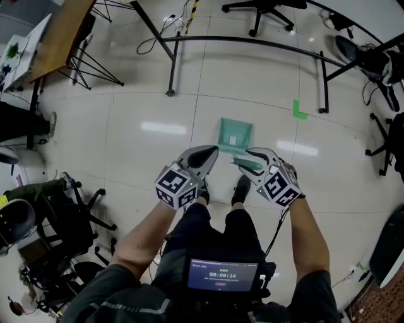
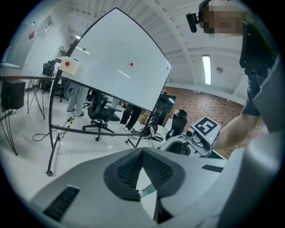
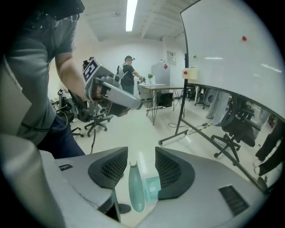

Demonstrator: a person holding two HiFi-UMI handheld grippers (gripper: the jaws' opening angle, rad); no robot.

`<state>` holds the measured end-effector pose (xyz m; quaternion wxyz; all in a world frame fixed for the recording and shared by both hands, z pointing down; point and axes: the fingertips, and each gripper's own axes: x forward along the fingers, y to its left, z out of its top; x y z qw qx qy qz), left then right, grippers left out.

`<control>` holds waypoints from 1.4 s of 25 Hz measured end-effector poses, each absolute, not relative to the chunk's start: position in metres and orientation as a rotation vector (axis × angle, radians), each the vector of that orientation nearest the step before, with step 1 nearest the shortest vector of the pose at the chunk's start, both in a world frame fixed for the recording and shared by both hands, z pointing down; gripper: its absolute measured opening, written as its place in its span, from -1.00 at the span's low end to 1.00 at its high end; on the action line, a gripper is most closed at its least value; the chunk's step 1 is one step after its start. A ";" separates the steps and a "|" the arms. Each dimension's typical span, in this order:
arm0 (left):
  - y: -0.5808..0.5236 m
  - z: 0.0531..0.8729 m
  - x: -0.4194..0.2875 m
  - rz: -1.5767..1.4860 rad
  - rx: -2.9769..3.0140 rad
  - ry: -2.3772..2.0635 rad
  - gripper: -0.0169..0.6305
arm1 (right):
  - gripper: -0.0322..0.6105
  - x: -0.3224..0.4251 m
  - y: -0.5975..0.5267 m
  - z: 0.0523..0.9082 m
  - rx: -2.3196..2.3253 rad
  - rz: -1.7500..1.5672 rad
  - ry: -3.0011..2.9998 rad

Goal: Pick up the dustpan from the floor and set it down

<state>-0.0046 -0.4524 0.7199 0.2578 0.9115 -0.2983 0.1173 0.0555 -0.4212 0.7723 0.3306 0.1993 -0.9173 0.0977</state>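
A light green dustpan [image 1: 235,134] lies on the white floor ahead of my feet, its handle [image 1: 247,166] pointing back toward me. My right gripper [image 1: 251,156] hovers over that handle. In the right gripper view the handle [image 3: 136,189] shows in the gap between the jaws, lower down, and neither pad [image 3: 111,167] touches it, so this gripper [image 3: 141,156] is open. My left gripper [image 1: 210,153] hangs just left of the dustpan. Its jaws meet at the tips in the left gripper view [image 2: 142,153], and a sliver of green dustpan [image 2: 149,191] shows through the gap below them.
A whiteboard's black stand [image 1: 246,41] crosses the floor beyond the dustpan, with an office chair [image 1: 265,9] behind it. A green tape mark [image 1: 299,112] sits to the right. A wooden table [image 1: 63,31] and dark chairs [image 1: 57,208] stand at the left. My shoes [image 1: 240,189] are right under the grippers.
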 end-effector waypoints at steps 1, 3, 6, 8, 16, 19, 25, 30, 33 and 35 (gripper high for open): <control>-0.449 0.698 -0.005 0.298 2.495 -0.787 -0.89 | -0.25 0.057 -0.425 0.747 0.570 0.243 -2.408; -0.439 0.651 -0.008 0.261 2.545 -0.754 -0.89 | -0.54 0.058 -0.428 0.692 0.675 0.221 -2.436; -0.425 0.576 -0.015 0.205 2.610 -0.755 -0.89 | -0.57 0.053 -0.420 0.605 0.790 0.182 -2.514; -0.415 0.527 -0.021 0.168 2.651 -0.759 -0.89 | -0.65 0.052 -0.414 0.549 0.874 0.125 -2.561; -0.367 0.377 -0.029 0.035 2.786 -0.758 -0.89 | -0.85 0.061 -0.381 0.381 1.140 0.103 -2.711; -0.358 0.337 -0.026 0.000 2.816 -0.771 -0.89 | -0.85 0.061 -0.367 0.337 1.187 0.126 -2.783; -0.348 0.295 -0.029 -0.097 2.845 -0.796 -0.89 | -0.85 0.060 -0.354 0.309 1.216 0.169 -2.767; -0.341 0.296 -0.018 -0.083 2.851 -0.767 -0.89 | -0.85 0.070 -0.352 0.307 1.218 0.162 -2.775; -0.341 0.295 -0.008 -0.082 2.832 -0.773 -0.89 | -0.85 0.082 -0.350 0.304 1.223 0.177 -2.764; -0.339 0.291 0.000 -0.098 2.828 -0.751 -0.89 | -0.85 0.085 -0.347 0.302 1.201 0.172 -2.744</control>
